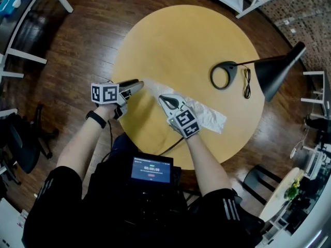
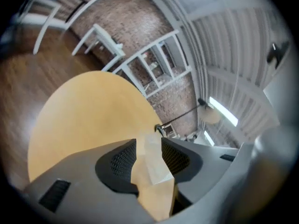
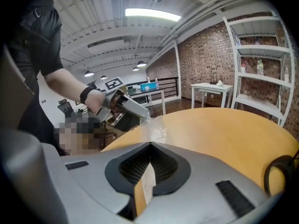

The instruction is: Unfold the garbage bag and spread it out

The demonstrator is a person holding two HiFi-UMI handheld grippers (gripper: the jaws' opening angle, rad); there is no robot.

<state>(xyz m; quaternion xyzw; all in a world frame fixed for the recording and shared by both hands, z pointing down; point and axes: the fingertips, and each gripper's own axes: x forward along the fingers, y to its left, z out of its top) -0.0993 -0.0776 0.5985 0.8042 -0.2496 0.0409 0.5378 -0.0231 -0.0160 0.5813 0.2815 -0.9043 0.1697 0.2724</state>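
Note:
A translucent white garbage bag (image 1: 207,115) lies as a crumpled strip on the round wooden table (image 1: 181,40), running from its left side toward the front right. My left gripper (image 1: 140,84) is at the bag's left end. In the left gripper view its jaws (image 2: 148,146) stand apart with the bag's end (image 2: 154,162) lying loose between the pads. My right gripper (image 1: 161,97) is close beside it, farther along the strip. In the right gripper view its jaws (image 3: 150,146) are shut on the bag (image 3: 156,129), which stretches to the left gripper (image 3: 140,112).
A black desk lamp (image 1: 274,71) with a ring base (image 1: 223,75) and a cable (image 1: 246,82) stands on the table's right part. A black chair (image 1: 20,138) is on the floor at the left. White shelving (image 3: 261,55) stands by the brick wall.

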